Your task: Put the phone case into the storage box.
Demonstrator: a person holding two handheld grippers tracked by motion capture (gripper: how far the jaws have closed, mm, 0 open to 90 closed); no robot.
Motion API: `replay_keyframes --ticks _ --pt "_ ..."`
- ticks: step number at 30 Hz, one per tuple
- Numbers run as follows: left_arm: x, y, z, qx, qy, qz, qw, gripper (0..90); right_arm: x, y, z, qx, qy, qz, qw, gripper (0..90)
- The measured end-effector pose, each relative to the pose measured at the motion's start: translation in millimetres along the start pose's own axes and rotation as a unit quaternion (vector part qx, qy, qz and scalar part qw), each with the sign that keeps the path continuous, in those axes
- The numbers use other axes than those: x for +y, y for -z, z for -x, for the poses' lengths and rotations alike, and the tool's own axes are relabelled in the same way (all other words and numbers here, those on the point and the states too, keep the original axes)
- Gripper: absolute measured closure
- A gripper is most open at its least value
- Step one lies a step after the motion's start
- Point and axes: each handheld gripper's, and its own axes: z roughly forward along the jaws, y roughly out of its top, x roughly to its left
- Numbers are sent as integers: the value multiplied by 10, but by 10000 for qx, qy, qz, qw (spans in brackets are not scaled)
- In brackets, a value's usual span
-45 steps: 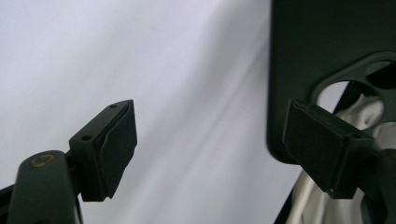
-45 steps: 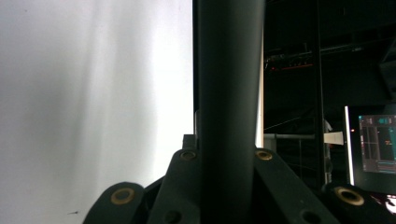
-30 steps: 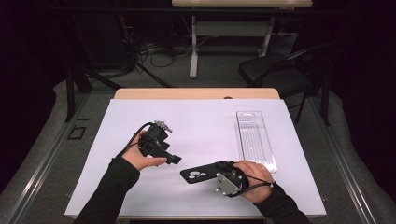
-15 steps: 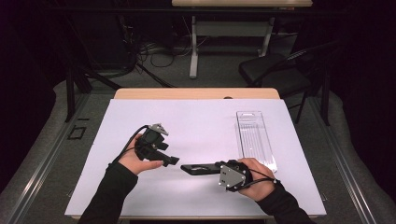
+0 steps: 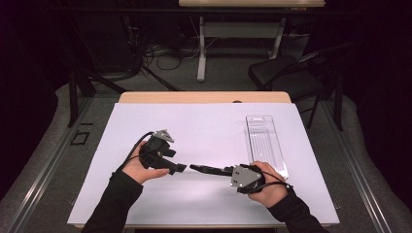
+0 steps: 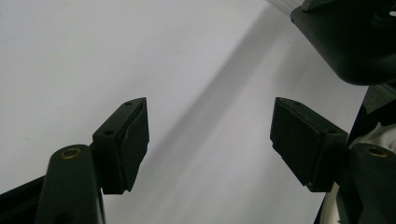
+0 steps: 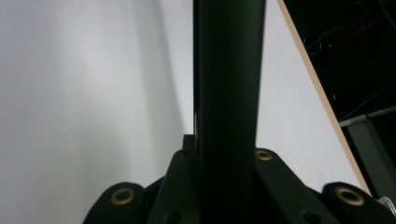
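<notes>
1. Right gripper (image 5: pixel 210 169) lies low over the white table (image 5: pixel 204 126) near the front edge, pointing toward the person's left
2. Its jaws are clamped on a flat black bar (image 7: pixel 229 93); in the right gripper view the bar runs straight up from between the pads
3. In the high view the black bar (image 5: pixel 206 169) sticks out level from the right gripper, tip aimed at the left gripper (image 5: pixel 179 168)
4. Left gripper jaws stand apart, nothing between the pads (image 6: pixel 126 140), bare table behind them; they have just been closing a little
5. Bar tip and left gripper sit near each other, a small gap between
6. Clear plastic tray (image 5: pixel 265 143) lies on the table beyond the right hand (image 5: pixel 267 187), apart from both grippers
</notes>
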Motion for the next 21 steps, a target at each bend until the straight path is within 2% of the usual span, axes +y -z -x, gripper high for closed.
replay_keyframes --ticks 2,7,10,15,21 --pt "3 6 14 1 -37 46 10000 290 -2 1 10 24 -171 52 9998 885" --pt "10 1 48 4 -77 135 9999 291 0 -10 29 99 -381 125 9991 885" --pt "15 -3 69 -70 -119 170 9998 291 -1 -15 36 175 -578 213 9979 885" --pt "19 -10 79 -128 -131 170 9997 291 5 -29 45 219 -702 268 9969 885" --pt "34 0 105 -271 -183 328 9989 291 -11 -43 62 280 -889 330 9951 885"
